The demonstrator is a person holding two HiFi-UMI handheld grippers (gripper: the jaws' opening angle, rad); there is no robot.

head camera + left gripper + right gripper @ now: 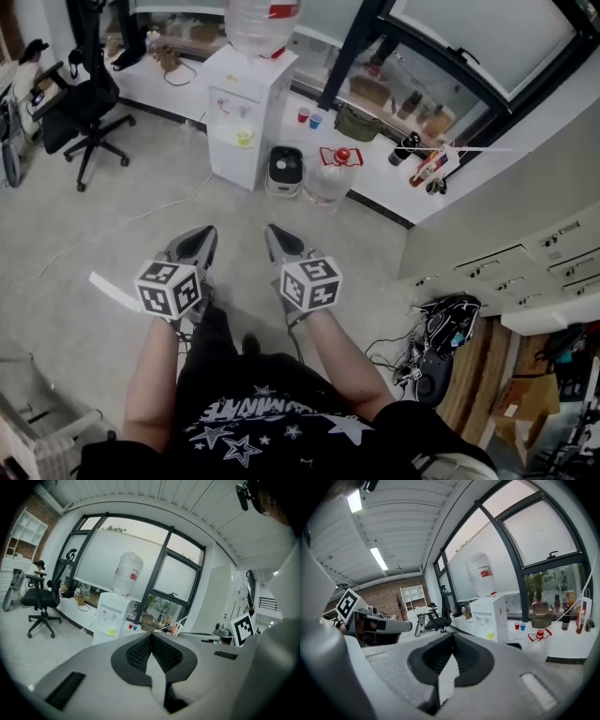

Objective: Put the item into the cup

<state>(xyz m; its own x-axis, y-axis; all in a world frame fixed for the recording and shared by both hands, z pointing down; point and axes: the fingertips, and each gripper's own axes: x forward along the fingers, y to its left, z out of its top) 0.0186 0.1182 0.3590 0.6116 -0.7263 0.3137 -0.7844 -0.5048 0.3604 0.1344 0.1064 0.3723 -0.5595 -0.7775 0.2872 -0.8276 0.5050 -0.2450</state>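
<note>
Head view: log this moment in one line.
left tool: shut, empty | right tool: shut, empty | both held above floor, toward water dispenser | cups on ledge beside it

Loads of open floor ahead of the left tool and right tool. Water dispenser blocks 12 o'clock, heater and jug just beside it. Chair at 10, cabinets at 3.
</note>
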